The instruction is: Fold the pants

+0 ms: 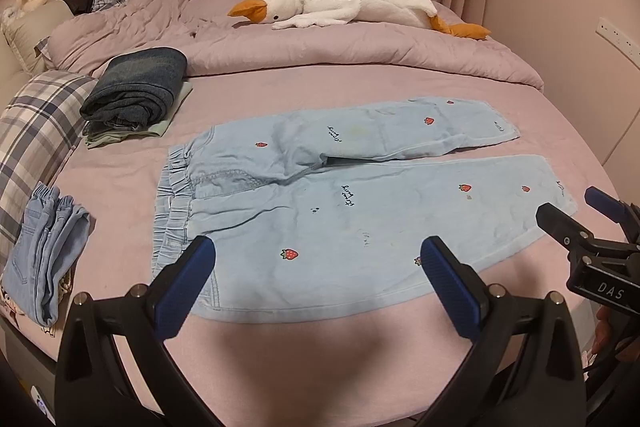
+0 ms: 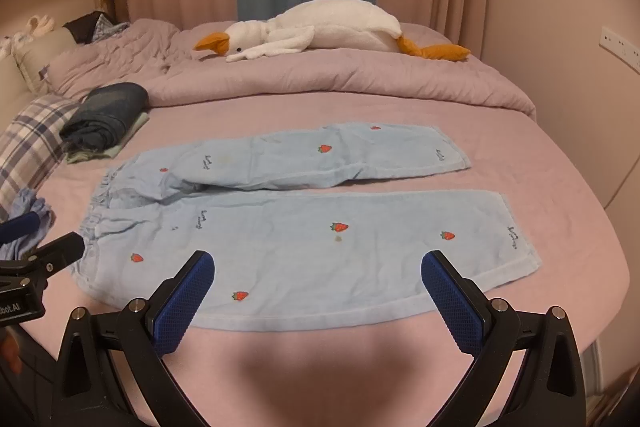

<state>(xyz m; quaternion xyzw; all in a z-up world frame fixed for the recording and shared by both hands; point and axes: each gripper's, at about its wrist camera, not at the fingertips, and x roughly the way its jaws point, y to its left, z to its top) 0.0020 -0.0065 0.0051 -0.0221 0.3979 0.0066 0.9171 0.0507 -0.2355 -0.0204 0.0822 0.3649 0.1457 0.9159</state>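
Light blue pants with red strawberries lie spread flat on the pink bed sheet, waistband to the left, both legs stretched to the right; they also show in the right wrist view. My left gripper is open and empty, just above the near edge by the waistband. My right gripper is open and empty above the near leg's front edge; it shows at the right of the left wrist view.
A folded dark denim stack and a plaid pillow lie at the left. Folded light blue jeans sit at the near left edge. A white goose plush rests on the bunched duvet behind.
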